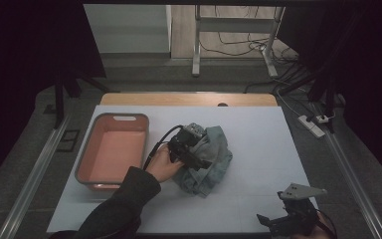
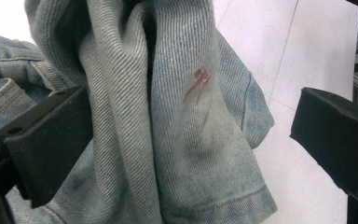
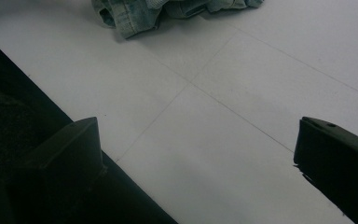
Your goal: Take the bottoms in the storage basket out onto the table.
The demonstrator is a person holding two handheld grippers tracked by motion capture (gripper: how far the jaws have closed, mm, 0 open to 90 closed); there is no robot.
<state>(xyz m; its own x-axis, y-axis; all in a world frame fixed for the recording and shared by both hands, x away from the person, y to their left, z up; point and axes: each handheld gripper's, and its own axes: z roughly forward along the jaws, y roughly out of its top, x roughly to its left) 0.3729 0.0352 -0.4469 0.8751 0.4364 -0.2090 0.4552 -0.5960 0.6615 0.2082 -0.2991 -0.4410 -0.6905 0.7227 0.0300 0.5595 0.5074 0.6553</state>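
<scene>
A crumpled light-blue denim garment lies in the middle of the white table. My left gripper, held by a hand in a dark sleeve, rests on the garment's left side. In the left gripper view its jaws stand open around a hanging fold of the denim, which bears a small red mark. My right gripper hovers open near the table's front right edge. Between its jaws is bare table, and the denim lies farther off.
A salmon-pink basin stands at the table's left with nothing in it. A wooden strip runs along the far edge. On the floor beyond are a metal frame, cables and a power strip.
</scene>
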